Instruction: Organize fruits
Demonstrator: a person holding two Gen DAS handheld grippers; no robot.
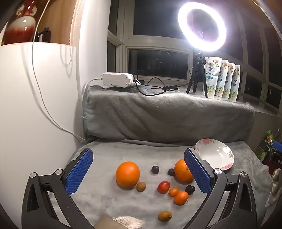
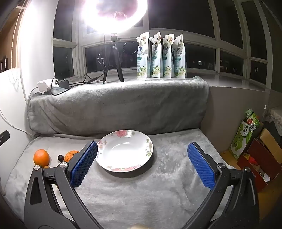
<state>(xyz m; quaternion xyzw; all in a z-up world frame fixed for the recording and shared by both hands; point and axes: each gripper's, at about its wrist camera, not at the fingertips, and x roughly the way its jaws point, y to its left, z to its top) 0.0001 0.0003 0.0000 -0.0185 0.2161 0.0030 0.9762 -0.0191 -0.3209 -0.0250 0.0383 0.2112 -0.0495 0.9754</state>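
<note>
My grey blanket-covered surface (image 1: pixel 109 199) holds a flowered plate (image 2: pixel 123 151) lying bare, with oranges (image 1: pixel 127 174) and small fruits (image 1: pixel 163 187) scattered beside it. My left gripper (image 1: pixel 139 169) and right gripper (image 2: pixel 142 162) both hang above, jaws wide apart, holding nothing

Light: ring lamp (image 1: pixel 201 26) on a black tripod (image 2: pixel 112 65), lit, glaring.
Windows: dark panes (image 2: pixel 199 16), pale frames, sill (image 2: pixel 229 80) below.
Sill items: four pouches (image 2: pixel 161 56), white adapter (image 1: pixel 117 79), cables.
Seat: grey blanket (image 2: pixel 114 107) over cushions.
Left: white cabinet (image 1: pixel 35 98), red vase (image 1: pixel 21 22).
Right: boxes (image 2: pixel 255 146) on the floor.
</note>
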